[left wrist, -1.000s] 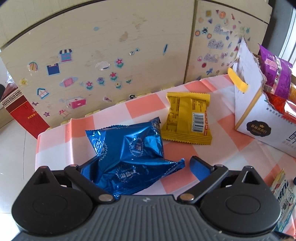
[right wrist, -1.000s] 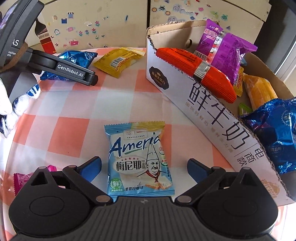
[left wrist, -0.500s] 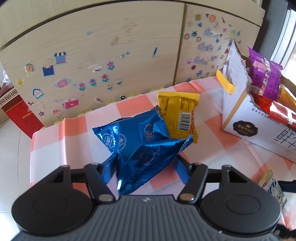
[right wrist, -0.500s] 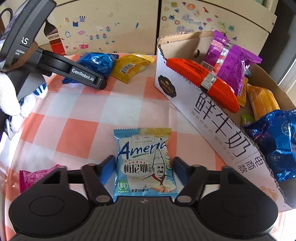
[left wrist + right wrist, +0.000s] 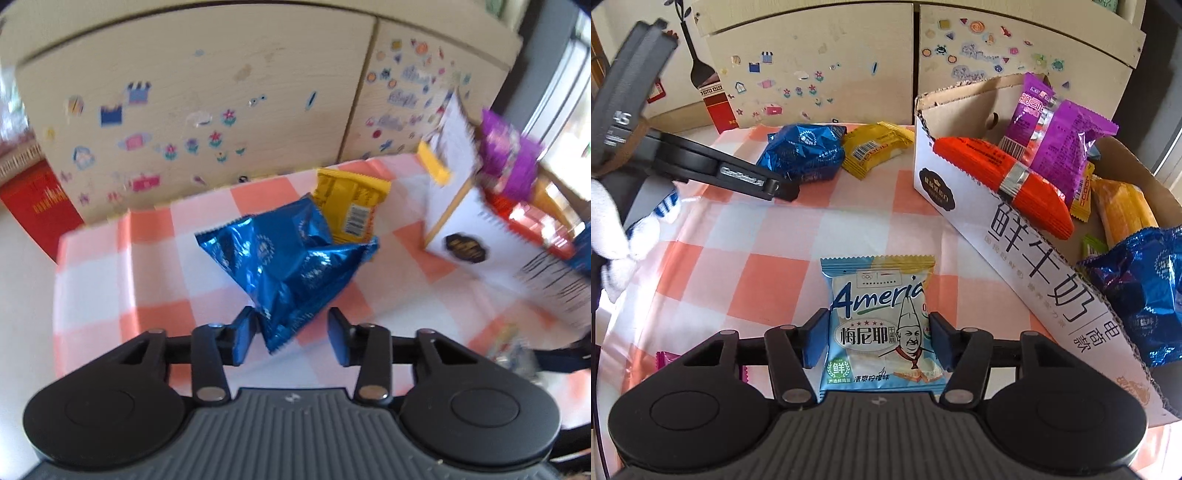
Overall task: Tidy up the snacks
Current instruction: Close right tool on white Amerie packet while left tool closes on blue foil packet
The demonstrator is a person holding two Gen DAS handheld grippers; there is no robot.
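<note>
Blue foil packet (image 5: 291,258) sits pinched between the fingers of your left tool (image 5: 291,332), whose jaws are closing on its lower corner; the yellow packet (image 5: 351,206) lies just beyond it on the checked worktop (image 5: 110,280). Your right tool (image 5: 875,339) is closing too, its pads against both sides of the light-blue packet (image 5: 879,317) lying flat in front of you. To that tool's right, the cardboard box (image 5: 1034,266) holds orange, purple and blue snacks.

shiny blue packet (image 5: 291,258), yellow packet (image 5: 351,199), orange-and-white checked tablecloth (image 5: 775,236), pale blue biscuit packet (image 5: 882,325)
</note>
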